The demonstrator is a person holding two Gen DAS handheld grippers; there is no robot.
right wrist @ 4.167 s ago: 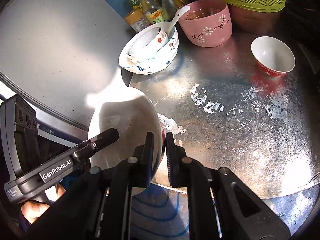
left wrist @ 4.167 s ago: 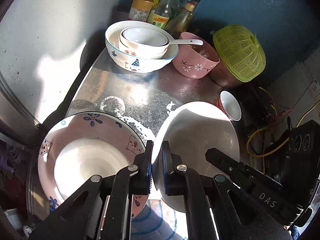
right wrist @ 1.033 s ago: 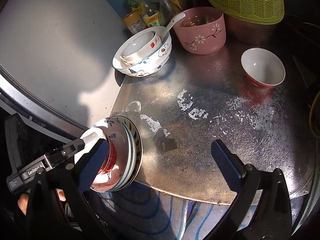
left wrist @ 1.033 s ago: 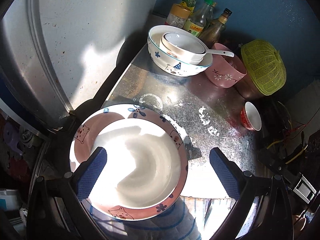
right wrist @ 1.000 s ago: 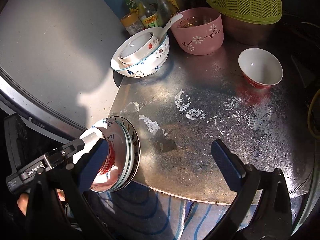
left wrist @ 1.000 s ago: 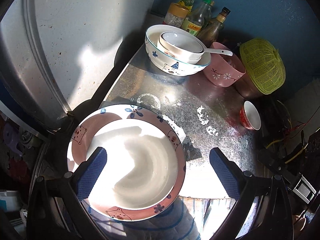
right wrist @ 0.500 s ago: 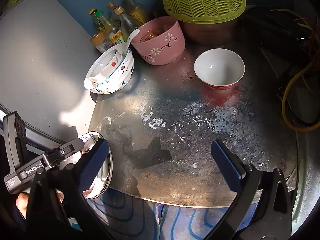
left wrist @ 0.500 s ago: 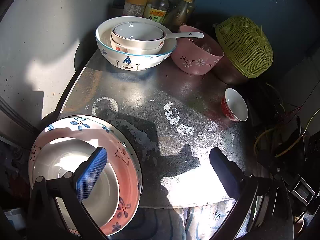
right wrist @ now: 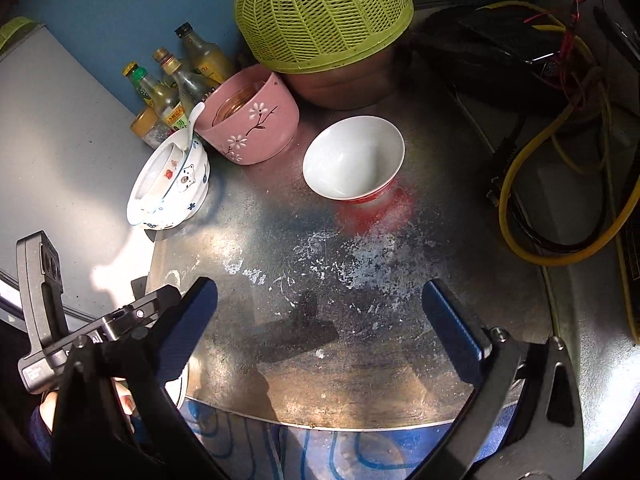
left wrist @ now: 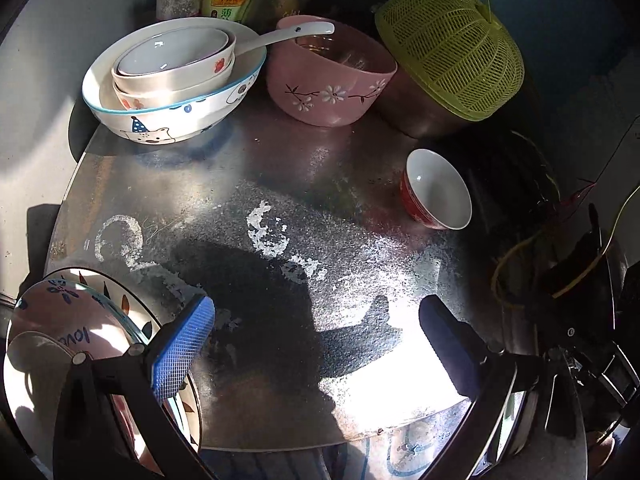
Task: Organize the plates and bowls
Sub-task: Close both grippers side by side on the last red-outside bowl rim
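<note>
Red-sided small bowl [right wrist: 352, 158] is sitting near the worktop [right wrist: 360, 280] far edge; stacked plates [left wrist: 60, 332] are lying at its near-left corner. Left gripper [left wrist: 318, 344] and right gripper [right wrist: 320, 330] are hovering wide apart, empty.

Both handheld tools are black, with angular linkage arms joined by round silver screws. The left gripper [left wrist: 316, 344] carries ribbed blue pads [left wrist: 182, 346] on its fingers; the right gripper [right wrist: 320, 332] has darker navy pads [right wrist: 452, 330]. Seen from the right wrist, the left tool's body bears a white label, and the person's dark blue sleeve [right wrist: 38, 426] shows.
</note>
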